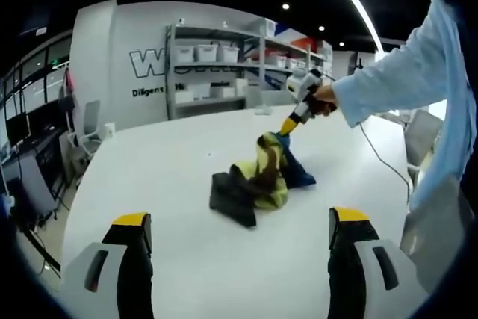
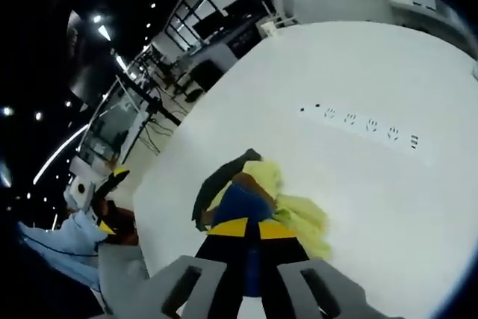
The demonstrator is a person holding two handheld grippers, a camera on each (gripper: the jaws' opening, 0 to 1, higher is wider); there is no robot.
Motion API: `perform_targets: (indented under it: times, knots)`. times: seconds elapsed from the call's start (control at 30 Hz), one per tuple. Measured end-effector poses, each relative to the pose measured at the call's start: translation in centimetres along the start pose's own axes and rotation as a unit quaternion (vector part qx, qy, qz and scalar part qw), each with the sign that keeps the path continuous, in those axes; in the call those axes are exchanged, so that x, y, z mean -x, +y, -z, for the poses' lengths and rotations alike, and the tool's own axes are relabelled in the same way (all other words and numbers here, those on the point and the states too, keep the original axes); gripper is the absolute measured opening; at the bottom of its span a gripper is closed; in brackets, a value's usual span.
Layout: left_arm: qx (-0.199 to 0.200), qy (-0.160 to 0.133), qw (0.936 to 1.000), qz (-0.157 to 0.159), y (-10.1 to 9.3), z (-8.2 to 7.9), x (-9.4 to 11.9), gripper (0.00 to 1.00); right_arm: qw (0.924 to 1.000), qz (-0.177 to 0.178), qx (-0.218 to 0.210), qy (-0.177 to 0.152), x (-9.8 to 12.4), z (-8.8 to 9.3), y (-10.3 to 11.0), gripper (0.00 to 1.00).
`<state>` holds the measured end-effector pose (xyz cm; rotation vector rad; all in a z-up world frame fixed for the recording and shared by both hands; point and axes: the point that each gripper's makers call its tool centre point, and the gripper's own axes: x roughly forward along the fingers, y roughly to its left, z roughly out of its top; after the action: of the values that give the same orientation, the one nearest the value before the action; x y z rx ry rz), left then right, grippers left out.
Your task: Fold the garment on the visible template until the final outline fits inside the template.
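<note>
Your right tool (image 2: 250, 231) pinches the garment (image 1: 258, 177) up off the bench (image 1: 187, 259); your left tool (image 1: 239, 229) hangs agape

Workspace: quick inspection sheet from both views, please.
Surface: white table, no template outline seen.
Job's things: garment, crumpled heap, yellow-green, dark and blue, one end lifted.
Clutter: small object at far edge, too small to tell.
Grippers: left claw open, clear of garment; right claw shut on garment.
Cables: cable trailing across the table.
Surroundings: shelves with bins, office chairs.
</note>
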<state>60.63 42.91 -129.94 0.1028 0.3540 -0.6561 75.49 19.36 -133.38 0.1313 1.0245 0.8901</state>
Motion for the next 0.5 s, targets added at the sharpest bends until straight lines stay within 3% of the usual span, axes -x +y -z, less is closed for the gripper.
perform_targets:
  times: [0.17, 0.23, 0.33, 0.5]
  knots:
    - [0.001, 0.0, 1.0, 0.001, 0.0, 0.0, 0.0, 0.96, 0.9961, 0.005, 0.088, -0.005, 0.2, -0.1, 0.9, 0.0]
    - [0.002, 0.0, 1.0, 0.001, 0.0, 0.1, 0.0, 0.96, 0.9892, 0.002, 0.146, -0.003, 0.2, 0.0, 1.7, 0.0]
    - [0.005, 0.0, 1.0, 0.001, 0.1, 0.1, 0.0, 0.96, 0.9793, 0.004, 0.202, 0.011, 0.4, 0.4, 2.5, 0.0]
    - [0.008, -0.002, 1.0, 0.004, -0.1, 0.0, -0.2, 0.96, 0.9705, 0.008, 0.241, 0.01, 1.0, 0.2, 3.5, 0.0]
